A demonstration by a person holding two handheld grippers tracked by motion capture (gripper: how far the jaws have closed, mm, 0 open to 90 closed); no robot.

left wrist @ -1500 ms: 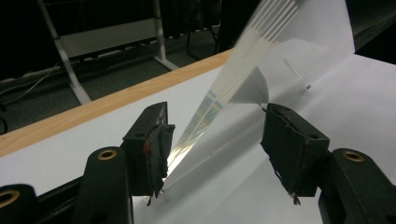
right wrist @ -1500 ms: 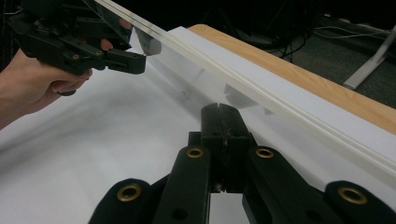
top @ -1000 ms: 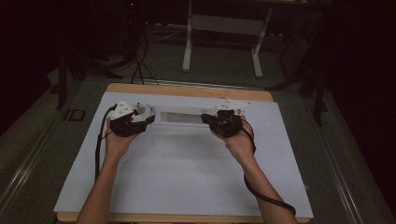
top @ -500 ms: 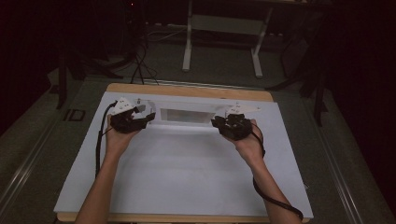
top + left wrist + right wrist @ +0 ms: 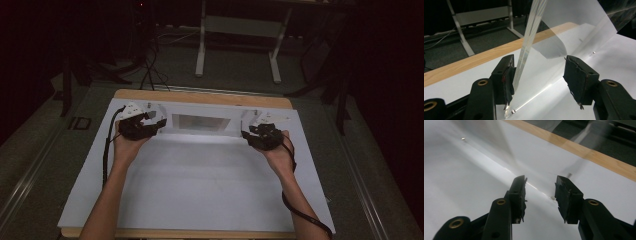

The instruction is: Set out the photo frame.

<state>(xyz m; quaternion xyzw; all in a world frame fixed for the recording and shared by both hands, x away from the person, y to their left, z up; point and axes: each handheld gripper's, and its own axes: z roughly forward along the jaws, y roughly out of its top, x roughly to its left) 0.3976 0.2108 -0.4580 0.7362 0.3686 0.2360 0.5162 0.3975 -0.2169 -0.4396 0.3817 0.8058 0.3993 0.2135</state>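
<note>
A clear acrylic box [image 5: 200,124], open-sided and see-through, is seen standing near the far edge of the white table [image 5: 200,200], roughly midway between its far corners. In the high view the left gripper [image 5: 150,125] is held at the box's left end and the right gripper [image 5: 255,131] at its right end, each carried by a hand coming in from the near edge.

In the left gripper view, an upright clear panel [image 5: 529,42] of the box is seen edge-on between the jaws, lying against the left pad [image 5: 507,80], while the other pad is kept well away from it. The jaws are spread wide; no squeeze from both sides is seen.

In the right gripper view the jaws of the right gripper [image 5: 540,192] are parted, having just been opening, and nothing is pinched between them; the white sheet and a faint clear edge of the box are seen beyond the tips. The wooden strip [image 5: 584,152] of the table's far edge is seen behind.
</note>
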